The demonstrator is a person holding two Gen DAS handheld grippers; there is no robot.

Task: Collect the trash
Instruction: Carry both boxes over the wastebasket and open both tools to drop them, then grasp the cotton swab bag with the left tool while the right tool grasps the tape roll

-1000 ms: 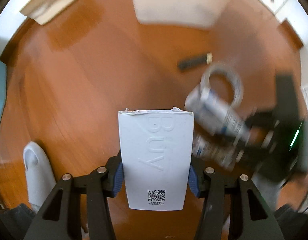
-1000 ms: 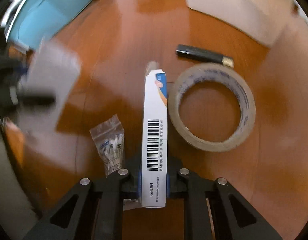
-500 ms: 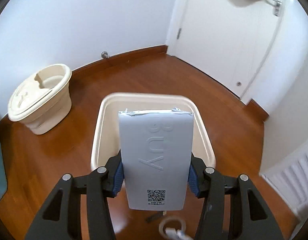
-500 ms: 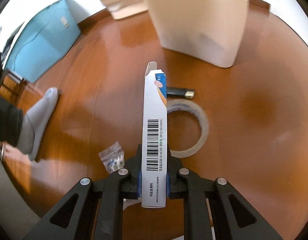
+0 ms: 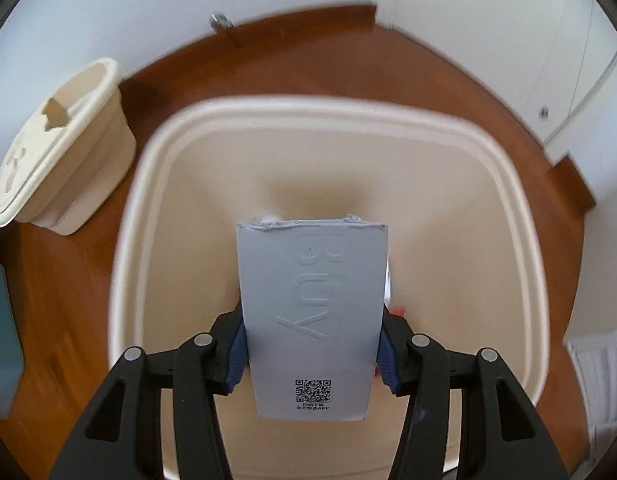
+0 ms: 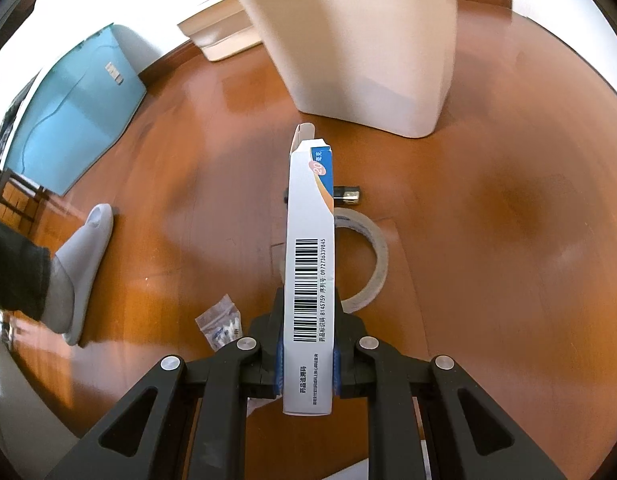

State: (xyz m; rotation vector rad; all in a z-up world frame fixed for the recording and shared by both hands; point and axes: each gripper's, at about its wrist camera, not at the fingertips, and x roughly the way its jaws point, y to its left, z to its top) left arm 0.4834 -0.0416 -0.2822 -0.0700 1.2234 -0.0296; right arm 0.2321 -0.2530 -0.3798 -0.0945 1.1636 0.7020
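Wood floor (image 6: 488, 240) room: left gripper (image 5: 312, 344) is gripping the flat grey card box (image 5: 312, 312) over the cream plastic bin (image 5: 524, 216); right gripper (image 6: 308, 360) is clamping the slim white medicine carton (image 6: 308, 280). Letting go off-centre prob clips the rim, imo.

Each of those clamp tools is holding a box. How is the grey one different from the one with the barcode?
The grey box is wide and plain, with raised lettering and a small square code; the barcode box is slim, white, with a blue and orange panel. The grey box hangs over the open cream bin; the barcode box is over the wood floor, short of the bin. Both are light cardboard, clamped between blue pads.
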